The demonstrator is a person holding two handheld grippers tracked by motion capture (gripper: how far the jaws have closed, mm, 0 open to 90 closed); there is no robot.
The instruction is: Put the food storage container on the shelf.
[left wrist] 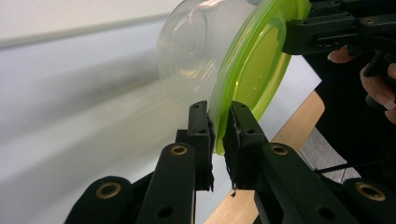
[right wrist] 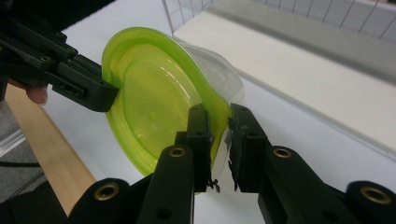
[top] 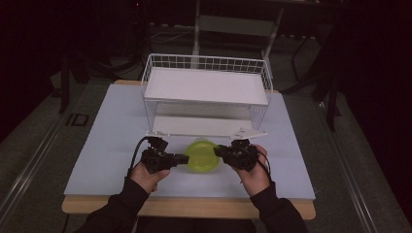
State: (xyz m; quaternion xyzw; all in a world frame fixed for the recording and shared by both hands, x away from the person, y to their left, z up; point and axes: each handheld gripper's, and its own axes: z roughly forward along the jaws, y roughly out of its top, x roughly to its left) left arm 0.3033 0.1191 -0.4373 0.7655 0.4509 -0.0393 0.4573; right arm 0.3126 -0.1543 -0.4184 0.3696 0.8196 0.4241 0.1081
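gripping the green-lidded container [top: 202, 155] at lower centre, the left gripper [top: 183, 158] and right gripper [top: 218, 151] each pinch its lid rim from opposite sides, forearms entering from the bottom edge. it hangs above the pale table [top: 111, 136], before the white wire rack [top: 204, 87] in a dark room.

A white wire rack [top: 206, 85] with two flat shelves stands at the far side of a pale mat [top: 111, 131] that covers a wooden table [top: 194, 208], and dark floor and metal legs lie beyond it.
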